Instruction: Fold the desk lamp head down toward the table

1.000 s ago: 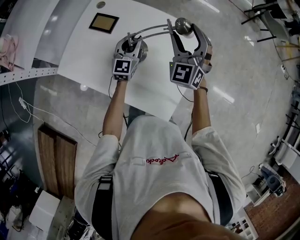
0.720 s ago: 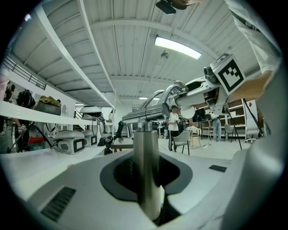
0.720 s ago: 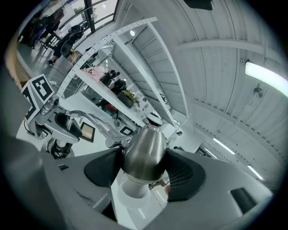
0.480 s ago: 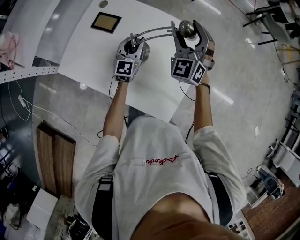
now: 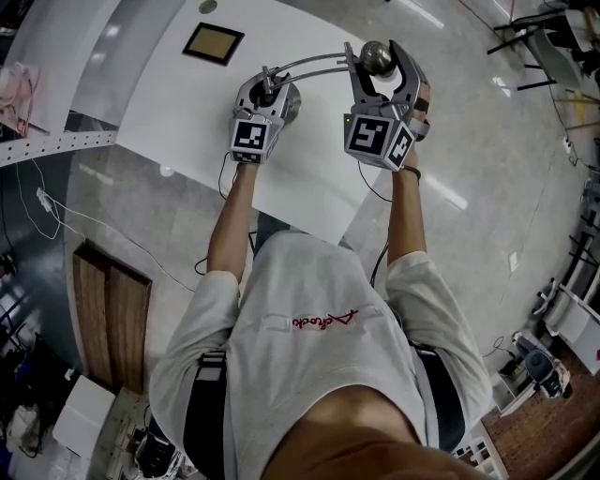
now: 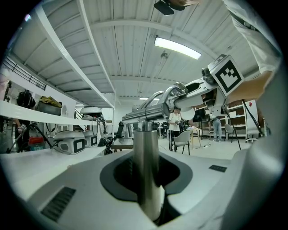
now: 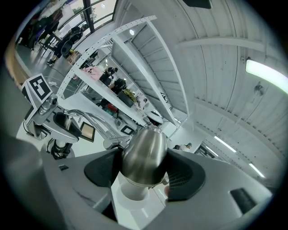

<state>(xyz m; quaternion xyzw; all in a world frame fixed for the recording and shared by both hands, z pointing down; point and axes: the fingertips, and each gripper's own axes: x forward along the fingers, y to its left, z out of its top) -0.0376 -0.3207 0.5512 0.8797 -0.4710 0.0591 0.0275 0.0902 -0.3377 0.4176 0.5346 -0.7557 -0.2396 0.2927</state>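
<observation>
Head view gives us one white table (image 5: 159, 103) with one desk lamp (image 5: 321, 61) on it. We have two tongs on that lamp, each carrying one marker cube (image 5: 249, 136).

Our left tongs (image 5: 268, 86) are clamped on the lamp's upright post (image 6: 146, 170), low down and just above the one round base (image 5: 287, 101). In the left gripper view that single steel post stands between the two jaws, with both pressed against it.

Our right tongs (image 5: 375, 58) are closed round the lamp head (image 5: 374, 54), a single rounded metal shade. In the right gripper view the two dark pads (image 7: 186, 175) press on either side of it.

Two thin curved rods (image 5: 298, 66) run side by side from the top of the post to the head. The head sits at their far end, off to the right of the post, and is raised off the table rather than down on it.

Beyond the lamp we count two more things on the table. One is a brown square plate (image 5: 212, 43), and the other is a small round disc (image 5: 204, 7) near the far edge.
</observation>
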